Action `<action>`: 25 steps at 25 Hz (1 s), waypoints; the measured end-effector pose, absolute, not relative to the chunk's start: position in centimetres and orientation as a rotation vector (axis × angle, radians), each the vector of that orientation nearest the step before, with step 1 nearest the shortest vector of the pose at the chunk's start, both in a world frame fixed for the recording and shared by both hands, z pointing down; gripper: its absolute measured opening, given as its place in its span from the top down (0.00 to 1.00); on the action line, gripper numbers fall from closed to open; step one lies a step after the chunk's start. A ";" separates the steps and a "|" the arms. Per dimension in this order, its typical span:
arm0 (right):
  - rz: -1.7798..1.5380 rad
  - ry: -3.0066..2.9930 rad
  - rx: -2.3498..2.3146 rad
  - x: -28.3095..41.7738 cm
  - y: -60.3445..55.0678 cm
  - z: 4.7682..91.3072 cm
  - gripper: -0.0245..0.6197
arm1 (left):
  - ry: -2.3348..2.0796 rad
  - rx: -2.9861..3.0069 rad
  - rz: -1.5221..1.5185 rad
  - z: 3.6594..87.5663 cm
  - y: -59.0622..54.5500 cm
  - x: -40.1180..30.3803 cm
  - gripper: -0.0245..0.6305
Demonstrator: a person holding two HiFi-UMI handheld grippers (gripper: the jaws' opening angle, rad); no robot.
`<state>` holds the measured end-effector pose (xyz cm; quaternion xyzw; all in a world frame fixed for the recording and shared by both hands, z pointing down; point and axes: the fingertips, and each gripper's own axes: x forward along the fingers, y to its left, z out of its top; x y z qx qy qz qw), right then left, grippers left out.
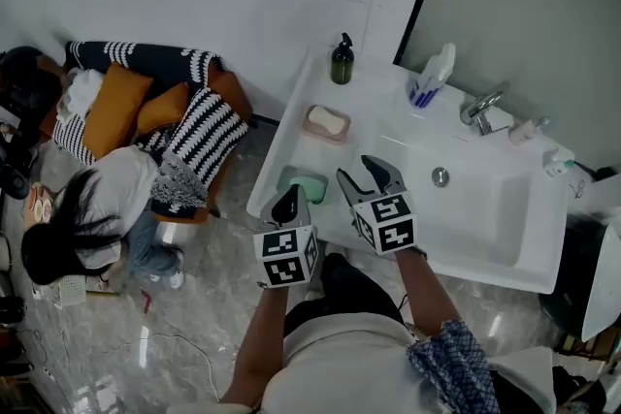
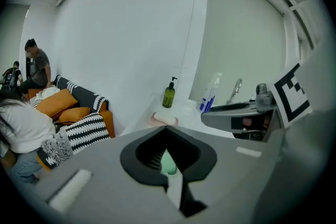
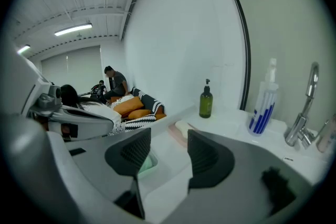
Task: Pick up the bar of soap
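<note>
A cream bar of soap (image 1: pixel 328 121) (image 2: pixel 164 118) (image 3: pixel 183 127) lies in a pink dish at the left end of the white counter (image 1: pixel 388 107). Nearer the front edge, a green bar (image 1: pixel 307 186) (image 2: pixel 168 163) (image 3: pixel 147 162) rests in a green dish. My left gripper (image 1: pixel 288 203) (image 2: pixel 166 129) hovers just in front of the green dish, its jaw tips touching and nothing held. To its right my right gripper (image 1: pixel 360 169) (image 3: pixel 169 137) is open and empty above the counter's front, pointing toward the two dishes.
A dark green pump bottle (image 1: pixel 342 60) stands at the back of the counter. A spray bottle (image 1: pixel 432 75) and the faucet (image 1: pixel 480 107) stand behind the basin (image 1: pixel 495 208). A sofa with cushions (image 1: pixel 146 102) and a seated person (image 1: pixel 97 208) are to the left.
</note>
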<state>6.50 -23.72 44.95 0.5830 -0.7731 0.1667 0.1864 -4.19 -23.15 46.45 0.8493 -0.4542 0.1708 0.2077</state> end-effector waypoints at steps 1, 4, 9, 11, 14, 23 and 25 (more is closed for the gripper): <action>0.467 -2.178 1.632 6.7 -24.2 45.2 0.63 | -1.266 2.363 0.476 46.5 -23.5 -4.0 0.95; 0.460 -2.180 1.601 7.5 -25.8 45.7 0.63 | -1.271 2.360 0.484 46.7 -24.3 -3.3 0.95; 0.442 -2.189 1.551 8.0 -28.5 46.3 0.63 | -1.298 2.330 0.497 47.3 -25.9 -3.2 0.95; 0.436 -2.193 1.525 8.0 -29.6 46.5 0.63 | -1.305 2.322 0.498 47.4 -26.6 -2.9 0.95; 0.442 -2.201 1.480 7.9 -31.1 47.0 0.63 | -1.306 2.325 0.514 47.4 -27.4 -2.4 0.95; 0.448 -2.207 1.303 7.3 -35.2 49.5 0.63 | -1.318 2.286 0.546 48.5 -29.4 -2.2 0.95; 0.436 -2.199 1.261 7.2 -36.0 50.2 0.63 | -1.321 2.272 0.551 48.8 -29.8 -2.2 0.95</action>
